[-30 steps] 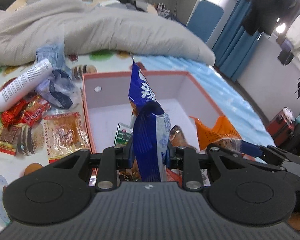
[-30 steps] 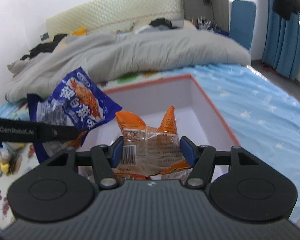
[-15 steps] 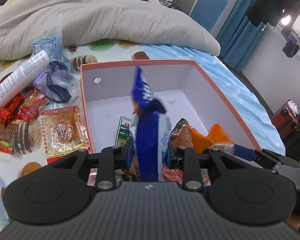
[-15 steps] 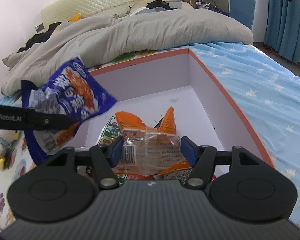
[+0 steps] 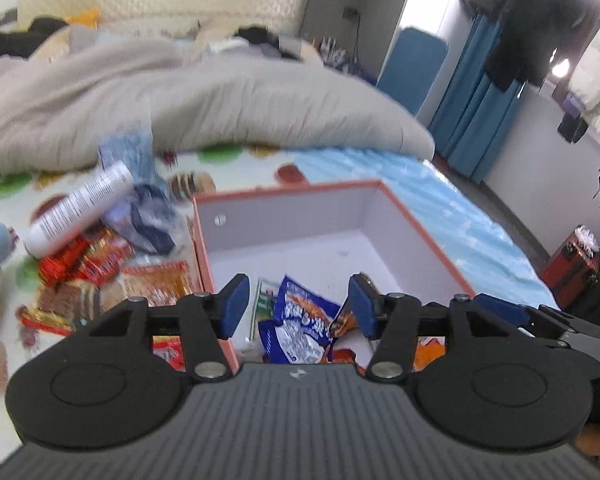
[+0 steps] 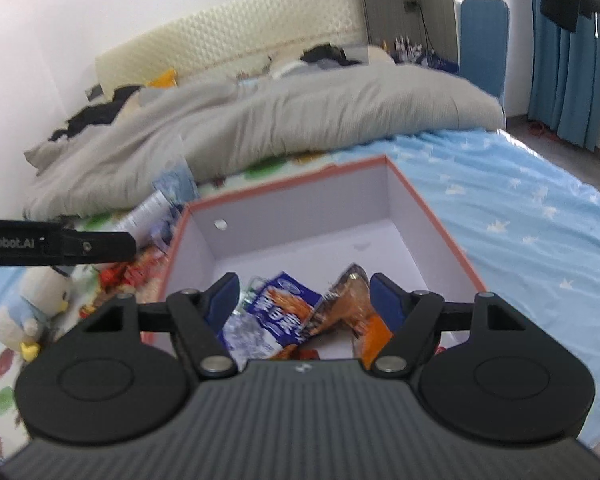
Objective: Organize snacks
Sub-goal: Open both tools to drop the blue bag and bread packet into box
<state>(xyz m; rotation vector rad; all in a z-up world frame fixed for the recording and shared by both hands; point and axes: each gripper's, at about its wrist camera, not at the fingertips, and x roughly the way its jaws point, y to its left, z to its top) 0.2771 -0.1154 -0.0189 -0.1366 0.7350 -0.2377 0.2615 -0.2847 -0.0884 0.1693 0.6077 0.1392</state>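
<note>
An open box with an orange rim and white inside lies on the bed. A blue snack bag and an orange snack bag lie in its near end. My left gripper is open and empty above the blue bag. My right gripper is open and empty above both bags. More snack packets lie on the sheet left of the box.
A white tube and crumpled blue wrappers lie left of the box. A plush toy sits at the far left. A grey duvet is heaped behind the box. The bed's edge is to the right.
Both grippers have opened. The blue bag left the left gripper and the orange bag left the right one; both now lie in the box. Both grippers have pulled up and back.
</note>
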